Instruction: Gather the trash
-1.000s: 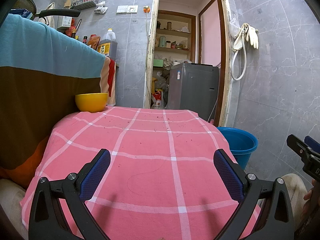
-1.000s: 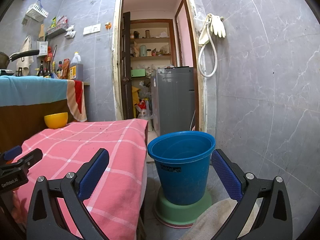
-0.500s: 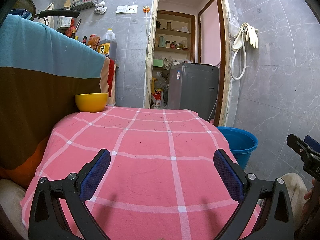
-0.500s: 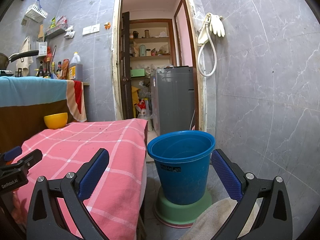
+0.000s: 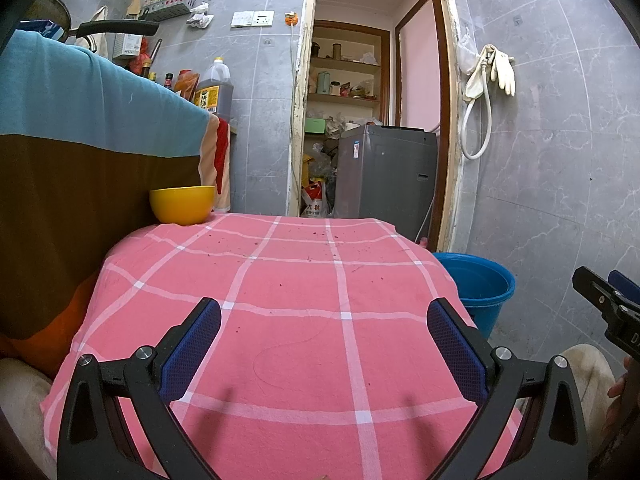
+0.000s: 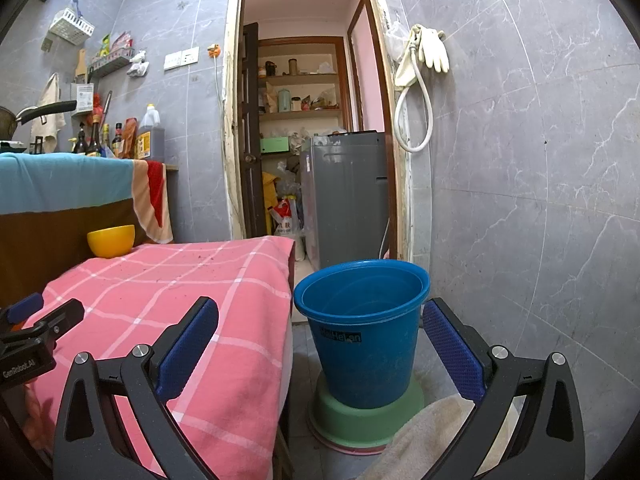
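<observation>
A pink checked cloth covers the table, dotted with small dark crumbs toward its far edge. My left gripper hovers open over the near part of the cloth, nothing between its blue pads. A blue bucket stands on a green base on the floor, right of the table. My right gripper is open, low in front of the bucket and the cloth's right edge. The bucket's rim also shows in the left wrist view, and the right gripper's side at that view's right edge.
A yellow bowl sits at the table's far left corner against a blue and brown draped counter. Bottles stand on that counter. An open doorway holds a grey washing machine. A beige towel lies low near the bucket.
</observation>
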`<state>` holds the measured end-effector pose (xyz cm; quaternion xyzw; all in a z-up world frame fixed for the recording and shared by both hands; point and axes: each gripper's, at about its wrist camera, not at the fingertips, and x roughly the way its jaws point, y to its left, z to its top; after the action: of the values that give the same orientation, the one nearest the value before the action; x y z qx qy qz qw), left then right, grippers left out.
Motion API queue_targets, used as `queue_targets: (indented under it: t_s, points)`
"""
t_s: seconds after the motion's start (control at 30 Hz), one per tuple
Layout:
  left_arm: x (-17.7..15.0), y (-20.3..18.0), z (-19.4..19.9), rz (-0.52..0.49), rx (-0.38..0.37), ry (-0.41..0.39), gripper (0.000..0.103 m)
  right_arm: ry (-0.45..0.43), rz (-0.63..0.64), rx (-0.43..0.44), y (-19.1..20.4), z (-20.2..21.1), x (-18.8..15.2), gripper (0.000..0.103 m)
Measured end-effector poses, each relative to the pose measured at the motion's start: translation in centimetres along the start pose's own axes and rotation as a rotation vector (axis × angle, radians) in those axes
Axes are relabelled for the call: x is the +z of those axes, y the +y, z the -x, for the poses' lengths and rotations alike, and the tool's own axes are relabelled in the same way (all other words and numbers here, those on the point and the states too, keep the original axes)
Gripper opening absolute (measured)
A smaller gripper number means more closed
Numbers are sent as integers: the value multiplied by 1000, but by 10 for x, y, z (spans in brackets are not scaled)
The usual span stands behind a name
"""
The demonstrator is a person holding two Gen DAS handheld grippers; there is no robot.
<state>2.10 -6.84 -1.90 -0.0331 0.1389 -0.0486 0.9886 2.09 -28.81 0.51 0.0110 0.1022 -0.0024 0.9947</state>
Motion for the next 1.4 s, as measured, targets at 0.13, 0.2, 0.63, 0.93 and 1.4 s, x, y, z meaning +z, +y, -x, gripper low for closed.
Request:
queue_targets:
  t_s: [0.13,0.2,0.63,0.93,1.4]
  points:
    - [0,0,0,2,-2,0,101,1,0,0,0,0,0,103]
    - [1,0,0,1,-2,1,101,1,-1,0,-1,-1,0,103]
    - [0,3,-1,1,-3,1,101,2,-3,-1,-1,0,-1,103]
    - [0,4,-1,-1,-3,0,101,2,-4,0,-1,0,-1,103]
    - [0,6,-1,-2,-4,0,101,3,-6,-1,-1,0,0,103]
